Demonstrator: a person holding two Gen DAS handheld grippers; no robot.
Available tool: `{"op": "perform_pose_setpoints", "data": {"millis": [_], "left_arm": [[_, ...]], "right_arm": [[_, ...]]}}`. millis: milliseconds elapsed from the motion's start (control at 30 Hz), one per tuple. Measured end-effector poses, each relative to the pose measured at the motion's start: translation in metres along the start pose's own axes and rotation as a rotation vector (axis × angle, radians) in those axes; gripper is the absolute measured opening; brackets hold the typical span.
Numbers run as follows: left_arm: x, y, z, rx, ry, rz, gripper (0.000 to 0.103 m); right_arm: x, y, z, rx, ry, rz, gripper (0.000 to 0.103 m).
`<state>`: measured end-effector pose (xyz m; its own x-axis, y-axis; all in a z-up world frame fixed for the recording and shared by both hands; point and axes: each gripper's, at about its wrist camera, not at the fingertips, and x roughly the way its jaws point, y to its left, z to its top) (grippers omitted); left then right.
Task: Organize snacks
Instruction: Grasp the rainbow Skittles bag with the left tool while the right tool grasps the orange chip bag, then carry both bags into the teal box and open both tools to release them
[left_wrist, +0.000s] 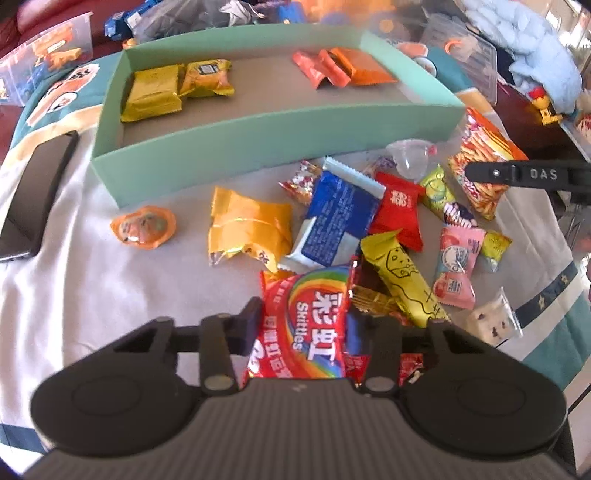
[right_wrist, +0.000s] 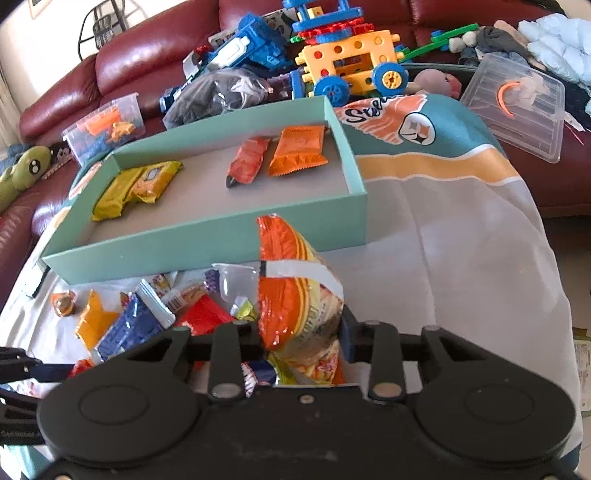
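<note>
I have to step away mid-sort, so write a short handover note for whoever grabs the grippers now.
Left gripper: shut on the Skittles bag, still in the pile.
Right gripper: shut on the orange chip bag, in front of the box.
Done: teal box holds two yellow packs at left, orange packs at right.
Left: the loose pile of snacks on the cloth.

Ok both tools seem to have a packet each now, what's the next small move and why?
Probably lift both straight up, then carry them to the green cardboard box. The left tool is closed on the red rainbow Skittles bag, and the right tool is closed on the orange and yellow crisp bag. Both still sit amid the loose pile, and the box has bare floor.
</note>
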<state>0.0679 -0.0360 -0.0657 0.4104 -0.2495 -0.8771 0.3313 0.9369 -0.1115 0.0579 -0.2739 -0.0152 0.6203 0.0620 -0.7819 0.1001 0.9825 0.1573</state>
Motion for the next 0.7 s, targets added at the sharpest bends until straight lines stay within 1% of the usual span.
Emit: {"op": "perform_pose_setpoints", "data": {"millis": [100, 200, 300, 400, 533, 700], "left_arm": [[-0.005, 0.006, -0.001, -0.015, -0.003, 0.006, 0.039], [-0.017, 0.015, -0.003, -0.058, -0.017, -0.019, 0.037], [-0.031, 0.024, -0.001, -0.087, -0.047, -0.03, 0.037], [-0.05, 0.035, 0.005, -0.115, -0.094, -0.034, 0.037], [-0.067, 0.054, 0.025, -0.14, -0.16, -0.008, 0.037], [-0.069, 0.074, 0.065, -0.155, -0.215, 0.034, 0.037]], "right_arm": [[-0.009, -0.002, 0.001, 0.015, -0.017, 0.008, 0.033], [-0.021, -0.004, 0.003, 0.035, -0.035, 0.024, 0.033], [-0.032, -0.005, 0.005, 0.057, -0.048, 0.054, 0.033], [-0.042, -0.002, 0.007, 0.056, -0.057, 0.073, 0.033], [-0.051, 0.004, 0.013, 0.054, -0.071, 0.096, 0.033], [-0.051, 0.012, 0.035, 0.039, -0.096, 0.106, 0.033]]}}
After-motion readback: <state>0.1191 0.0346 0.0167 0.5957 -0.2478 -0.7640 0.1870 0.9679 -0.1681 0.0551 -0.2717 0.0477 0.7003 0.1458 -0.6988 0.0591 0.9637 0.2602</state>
